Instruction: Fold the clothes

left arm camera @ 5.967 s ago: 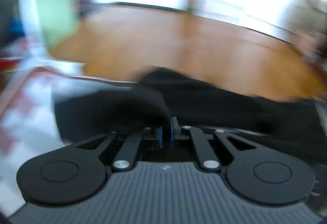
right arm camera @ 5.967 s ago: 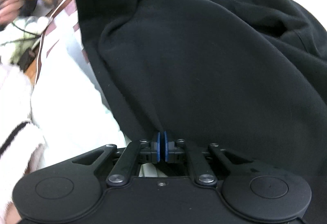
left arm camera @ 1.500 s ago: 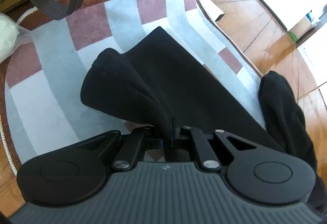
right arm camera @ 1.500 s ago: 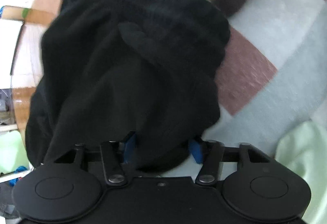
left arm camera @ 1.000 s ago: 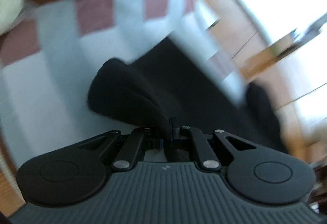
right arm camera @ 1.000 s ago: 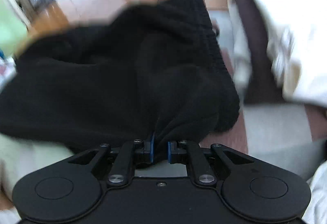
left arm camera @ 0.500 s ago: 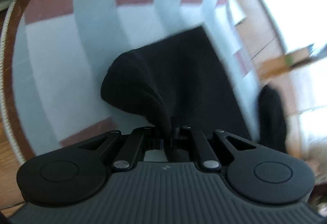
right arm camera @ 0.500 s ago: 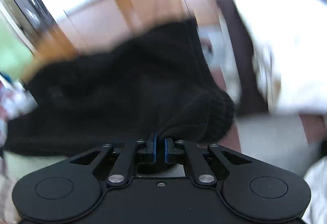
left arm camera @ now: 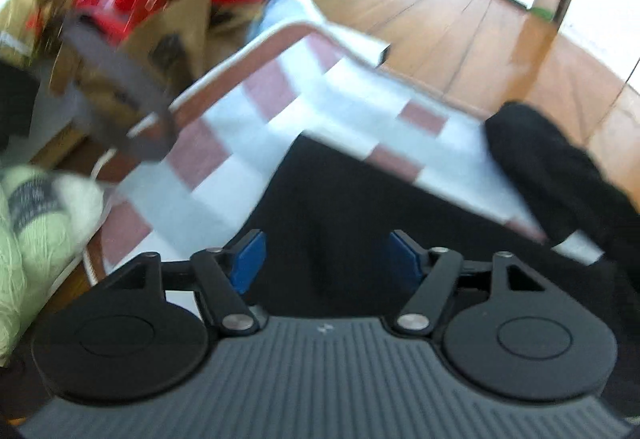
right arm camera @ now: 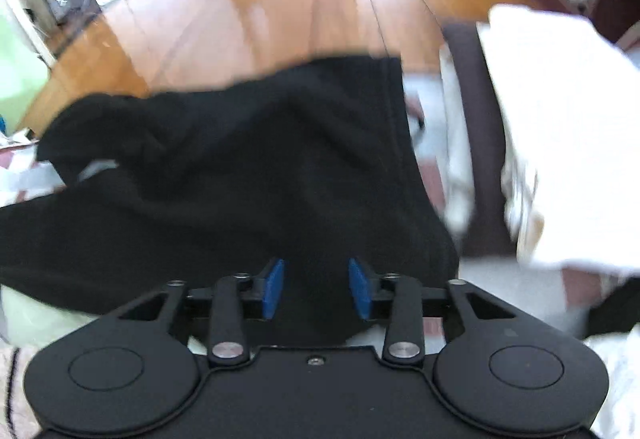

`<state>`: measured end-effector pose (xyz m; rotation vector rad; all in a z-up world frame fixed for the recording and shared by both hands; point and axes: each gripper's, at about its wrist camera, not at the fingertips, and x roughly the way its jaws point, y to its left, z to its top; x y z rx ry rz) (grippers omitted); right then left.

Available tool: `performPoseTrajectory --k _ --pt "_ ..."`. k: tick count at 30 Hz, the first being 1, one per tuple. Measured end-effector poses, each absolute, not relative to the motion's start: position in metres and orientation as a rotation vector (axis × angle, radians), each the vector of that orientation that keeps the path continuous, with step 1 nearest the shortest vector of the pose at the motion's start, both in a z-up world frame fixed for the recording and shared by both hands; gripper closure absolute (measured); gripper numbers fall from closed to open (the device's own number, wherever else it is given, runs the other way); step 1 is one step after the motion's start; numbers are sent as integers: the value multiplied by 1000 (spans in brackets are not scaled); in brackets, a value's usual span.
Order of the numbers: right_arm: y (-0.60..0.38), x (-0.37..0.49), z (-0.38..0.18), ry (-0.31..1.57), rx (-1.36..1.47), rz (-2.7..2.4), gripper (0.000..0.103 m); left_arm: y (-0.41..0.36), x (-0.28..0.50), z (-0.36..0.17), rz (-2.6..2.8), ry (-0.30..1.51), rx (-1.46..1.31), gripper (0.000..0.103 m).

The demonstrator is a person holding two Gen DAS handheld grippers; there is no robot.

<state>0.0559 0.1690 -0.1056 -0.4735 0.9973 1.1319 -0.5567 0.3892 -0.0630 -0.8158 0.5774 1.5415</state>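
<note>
A black fleece garment (left arm camera: 360,207) lies on the checked rug (left arm camera: 248,119), one rounded part (left arm camera: 552,159) reaching toward the wooden floor. My left gripper (left arm camera: 325,257) hangs above it with its jaws opening; the blue pads (left arm camera: 250,255) stand apart and press on nothing. In the right wrist view the same black garment (right arm camera: 240,167) spreads wide below, its ribbed hem (right arm camera: 394,111) on the right. My right gripper (right arm camera: 316,289) is above it, jaws opening, blue pads (right arm camera: 274,289) clear of the cloth beneath.
Brown paper bags (left arm camera: 160,19) with a grey strap (left arm camera: 116,79) and red items stand at the rug's far left. Pale green knitwear (left arm camera: 36,215) lies at the left. Folded white cloth (right arm camera: 560,143) on a dark item (right arm camera: 480,143) sits to the right. Wooden floor (right arm camera: 300,7) lies beyond.
Both grippers have let go of the black garment and risen; their jaws, pinched on the cloth half a second ago, now stand apart. The left view has swung toward the bags.
</note>
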Motion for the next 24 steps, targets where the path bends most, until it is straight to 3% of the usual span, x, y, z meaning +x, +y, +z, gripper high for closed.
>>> performPoseTrajectory --k 3,5,8,11,18,24 --pt "177 48 -71 942 -479 1237 50 393 -532 -42 1477 512 -816 35" --pt "184 48 -51 876 -479 1285 41 396 -512 -33 1418 480 -827 34" --pt "214 61 -35 789 -495 1285 39 411 -470 -28 1339 472 -812 31" --pt "253 94 -25 820 -449 1313 39 427 -431 -28 1292 495 -797 31" --pt "348 146 -67 958 -549 1221 39 474 -371 -63 1258 496 -851 24" --pt "387 237 -142 1261 -227 1166 39 519 -360 -97 1333 513 -901 24"
